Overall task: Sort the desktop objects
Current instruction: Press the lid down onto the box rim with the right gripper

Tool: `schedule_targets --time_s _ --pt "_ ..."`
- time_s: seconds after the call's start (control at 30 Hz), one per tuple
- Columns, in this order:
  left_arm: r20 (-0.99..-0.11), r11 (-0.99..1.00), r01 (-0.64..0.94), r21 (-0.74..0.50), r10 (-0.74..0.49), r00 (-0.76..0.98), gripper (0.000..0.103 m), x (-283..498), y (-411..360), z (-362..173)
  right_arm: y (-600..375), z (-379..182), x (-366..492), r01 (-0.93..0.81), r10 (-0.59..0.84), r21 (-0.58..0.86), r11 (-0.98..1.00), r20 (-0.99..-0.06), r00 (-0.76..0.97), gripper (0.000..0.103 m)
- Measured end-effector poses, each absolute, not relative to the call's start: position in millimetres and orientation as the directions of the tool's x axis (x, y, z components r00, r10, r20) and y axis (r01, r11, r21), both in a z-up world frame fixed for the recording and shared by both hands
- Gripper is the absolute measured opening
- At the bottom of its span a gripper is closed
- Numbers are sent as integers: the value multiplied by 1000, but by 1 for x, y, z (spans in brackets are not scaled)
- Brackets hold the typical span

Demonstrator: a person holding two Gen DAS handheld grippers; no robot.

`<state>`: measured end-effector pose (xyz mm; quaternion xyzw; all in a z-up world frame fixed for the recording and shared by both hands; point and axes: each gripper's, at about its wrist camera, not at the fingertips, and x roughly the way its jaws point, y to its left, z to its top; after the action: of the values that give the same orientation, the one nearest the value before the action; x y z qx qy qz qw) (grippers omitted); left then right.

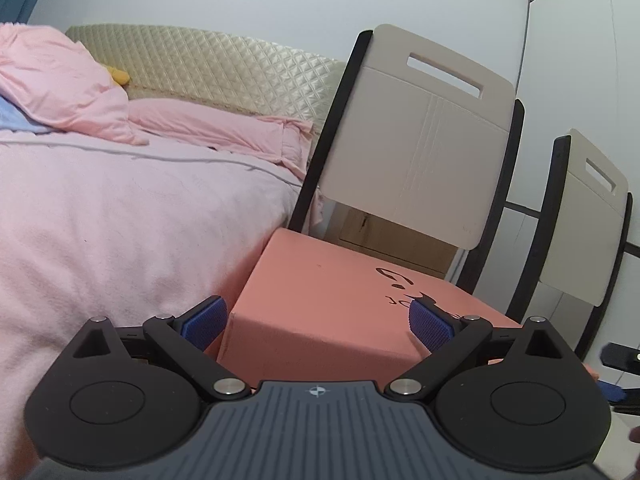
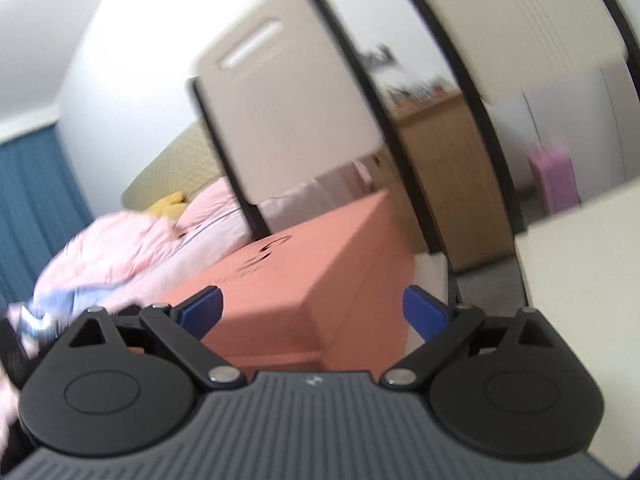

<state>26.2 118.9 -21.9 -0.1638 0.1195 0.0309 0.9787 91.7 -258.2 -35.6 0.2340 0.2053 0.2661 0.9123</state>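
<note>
In the left wrist view, the left gripper [image 1: 316,322] fills the bottom of the frame with its jaws spread wide and nothing between its blue pads [image 1: 204,322]. Directly ahead of it, in the lower centre of the frame, sits a salmon-pink box [image 1: 320,296] with dark lettering on its lid. One corner edge of the box points toward the camera, so its long axis runs diagonally away toward the upper right, where two pale chair backs [image 1: 416,140] stand. A pink-covered bed [image 1: 120,208] fills the left of the frame. In the blurred right wrist view, the right gripper [image 2: 312,312] also has its jaws apart and holds nothing. The same box appears in the centre of that frame, its near corner between the fingers, its length running toward the upper right. Both grippers seem close to the box, and neither clearly touches it. Which one is nearer cannot be told. A white surface [image 2: 580,280] shows at right.
</note>
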Motion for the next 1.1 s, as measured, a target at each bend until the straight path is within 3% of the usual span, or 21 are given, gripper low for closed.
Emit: schedule_targets --time_s 0.07,0.23,0.57,1.1 --pt "-246 942 -94 -323 13 969 99 29 120 -22 -257 -37 106 -366 592 579 729 -265 761 93" --pt "-254 948 -97 -301 19 967 99 31 118 -23 -258 -51 116 -360 642 668 652 -232 731 62" --pt "-233 946 -77 -316 1 973 98 16 116 -21 -260 -41 99 -389 640 660 643 -184 746 58" --pt "-308 970 -100 -224 27 951 99 24 103 -25 -254 -52 100 -353 605 620 701 -255 755 58"
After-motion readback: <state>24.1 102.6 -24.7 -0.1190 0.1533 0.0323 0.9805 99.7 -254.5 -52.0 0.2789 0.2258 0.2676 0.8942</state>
